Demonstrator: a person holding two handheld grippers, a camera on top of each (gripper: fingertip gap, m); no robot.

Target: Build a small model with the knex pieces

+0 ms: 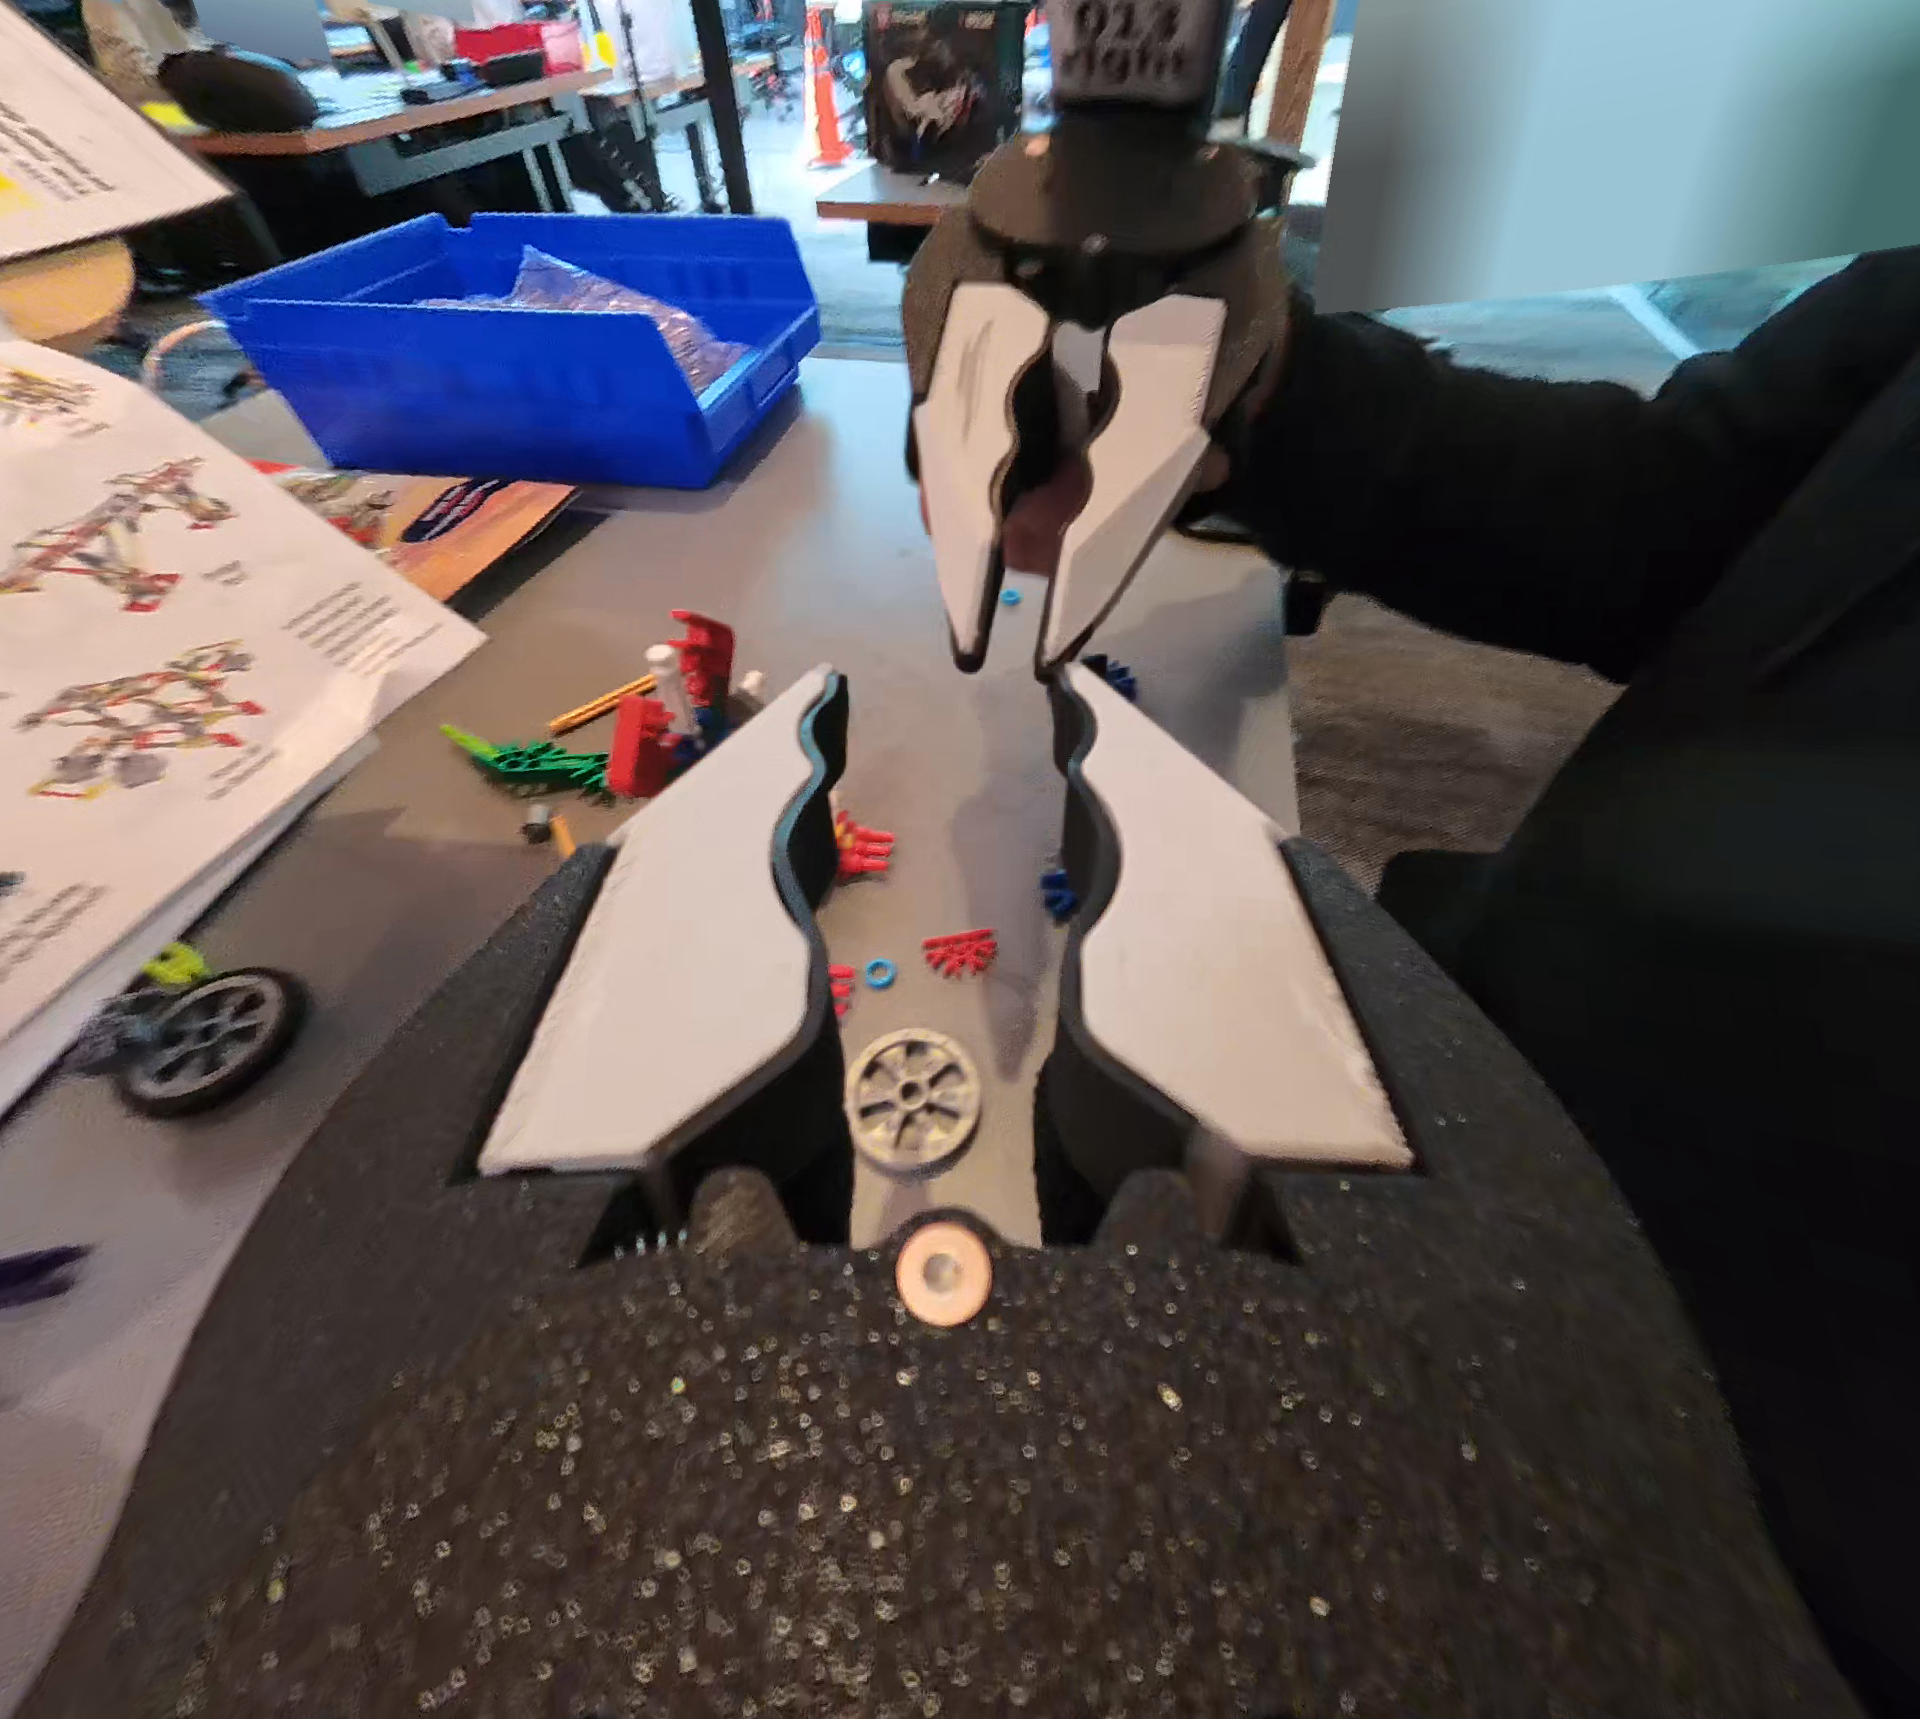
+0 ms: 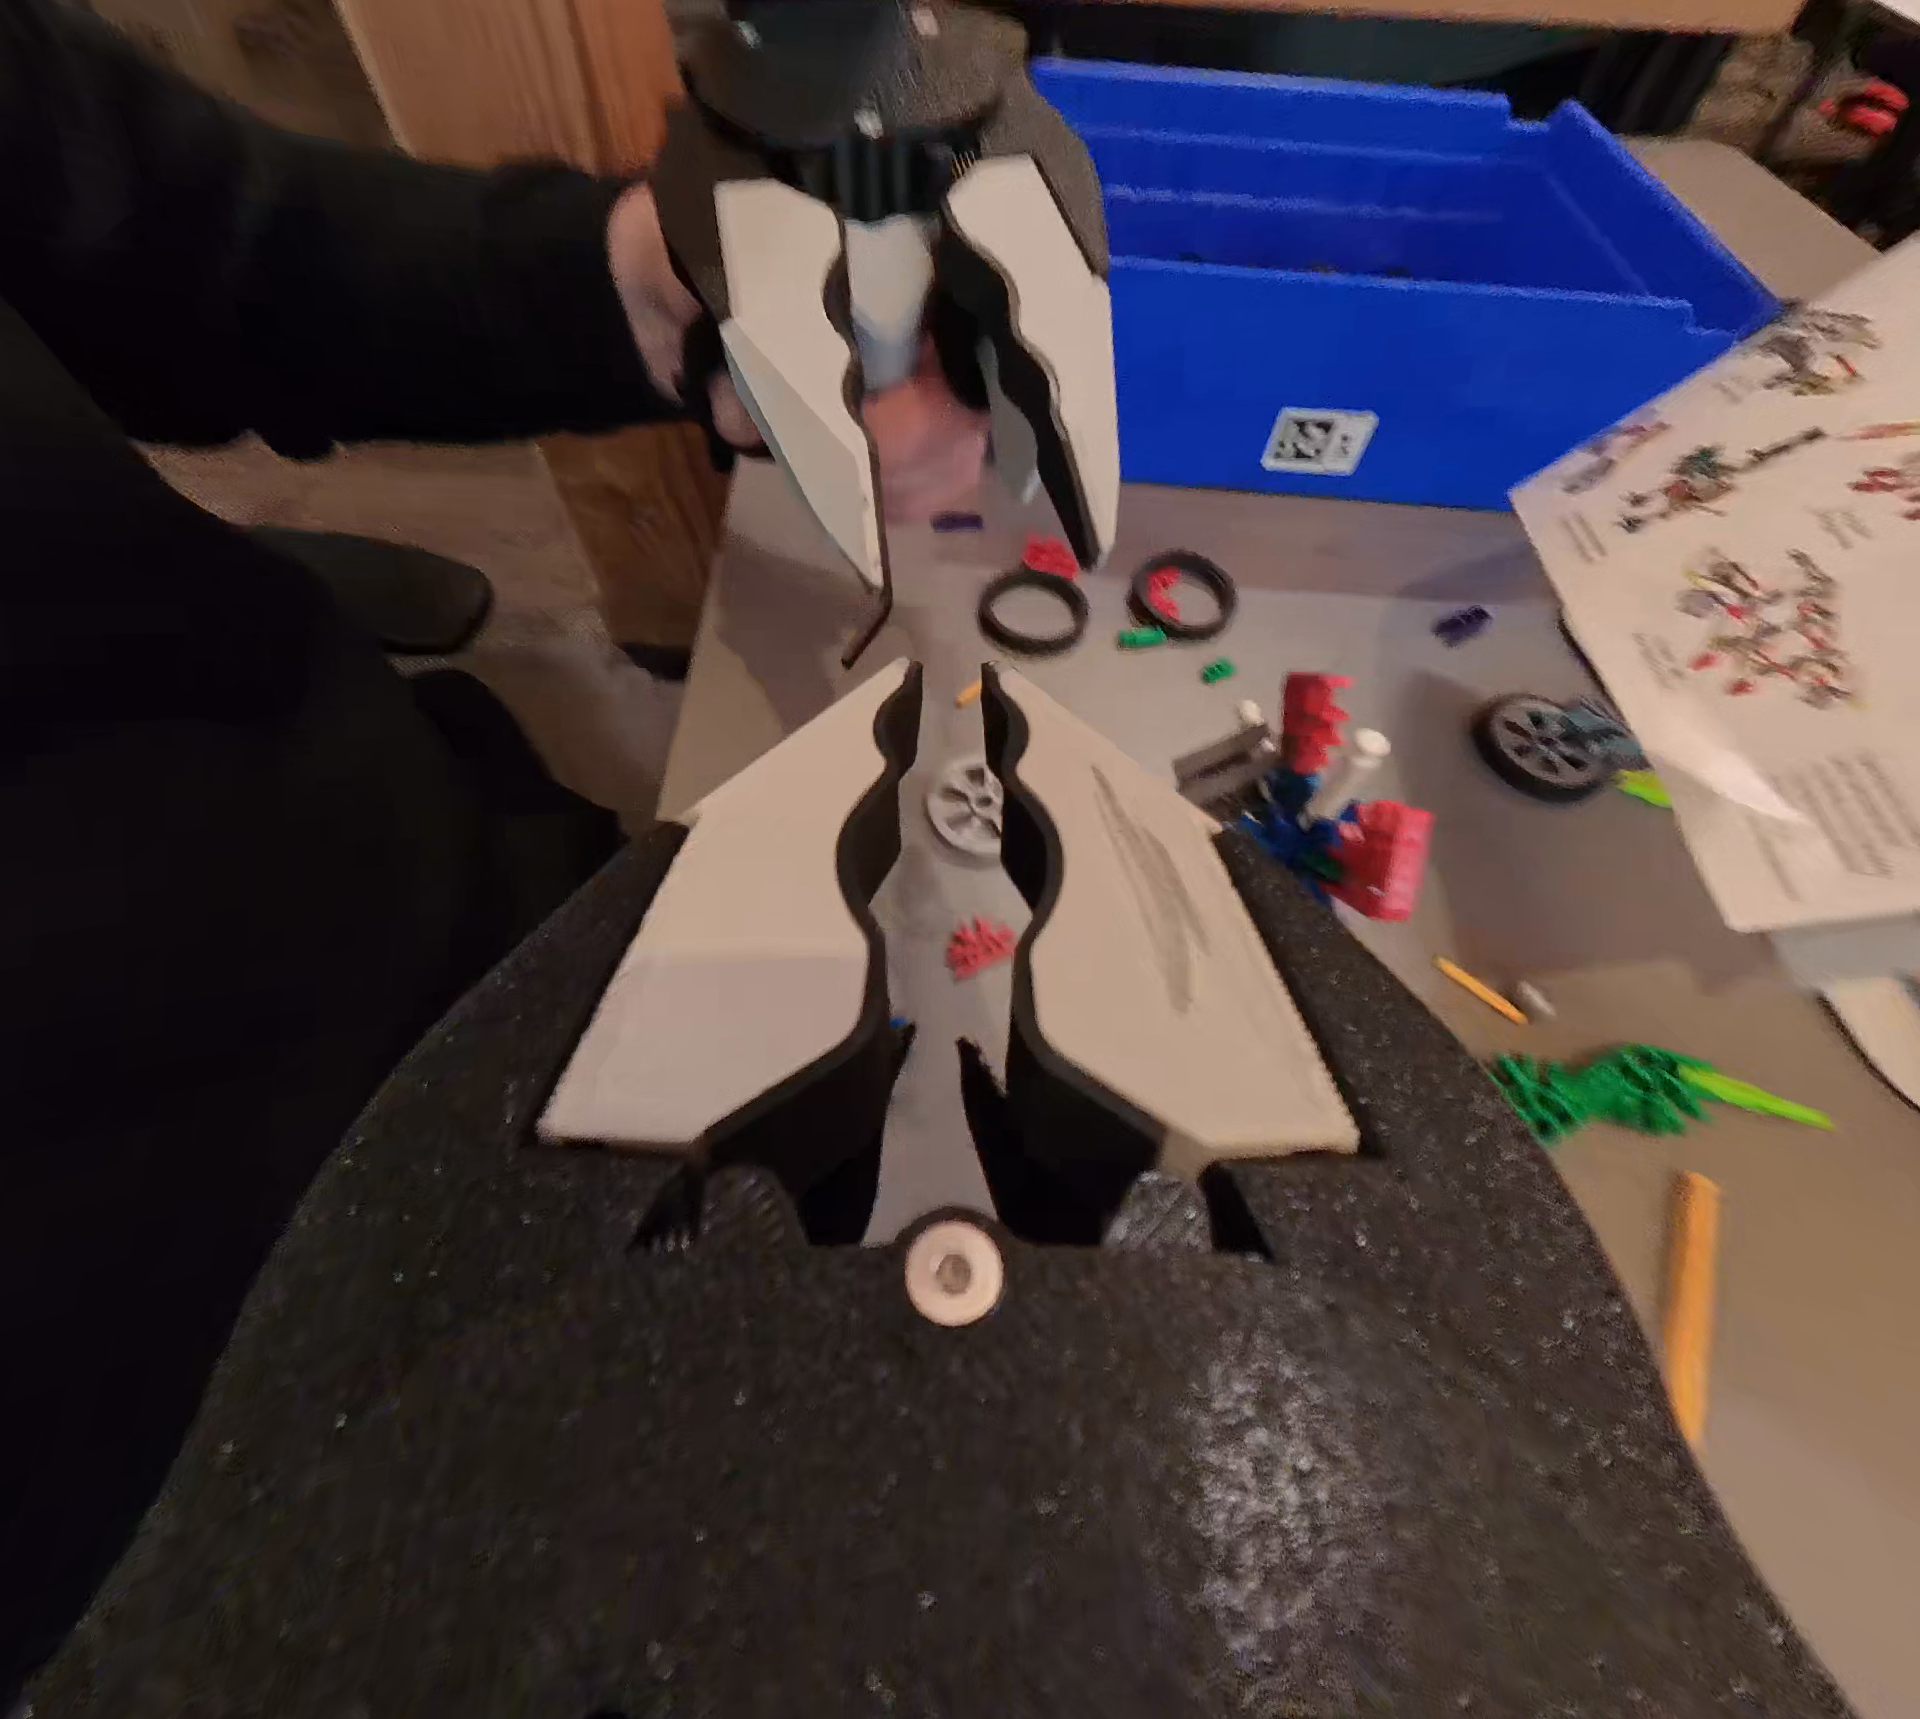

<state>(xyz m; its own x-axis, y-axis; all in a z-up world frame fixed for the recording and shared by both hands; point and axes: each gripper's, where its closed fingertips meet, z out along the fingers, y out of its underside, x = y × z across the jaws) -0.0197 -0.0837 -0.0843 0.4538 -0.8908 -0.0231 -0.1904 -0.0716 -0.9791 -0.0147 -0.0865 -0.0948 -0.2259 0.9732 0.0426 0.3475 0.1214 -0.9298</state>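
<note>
Left tongs: spread wide, nothing between the fingers, hovering over the desk; in the right wrist view they hang opposite, held by a hand in a dark sleeve
Right tongs: parted by a narrow gap, empty, tips close to the left pair's tips; in the left wrist view they point down from above
Grey spoked wheel: flat on the desk, seen between the fingers of both tongs, touched by neither; also
Red fan-shaped connector: on the desk just beyond the wheel, also
Small blue ring: beside the red connector
Red, blue and white assembled piece: on the desk to the left of the left tongs; also
Green connector cluster: just beside that piece
Two black tyre rings: lying flat near the blue bin
Blue bin: at the far side of the desk, a clear bag of small parts inside
Instruction booklet: open, overhanging a tyred wheel
Yellow rod: near the desk's right edge
</note>
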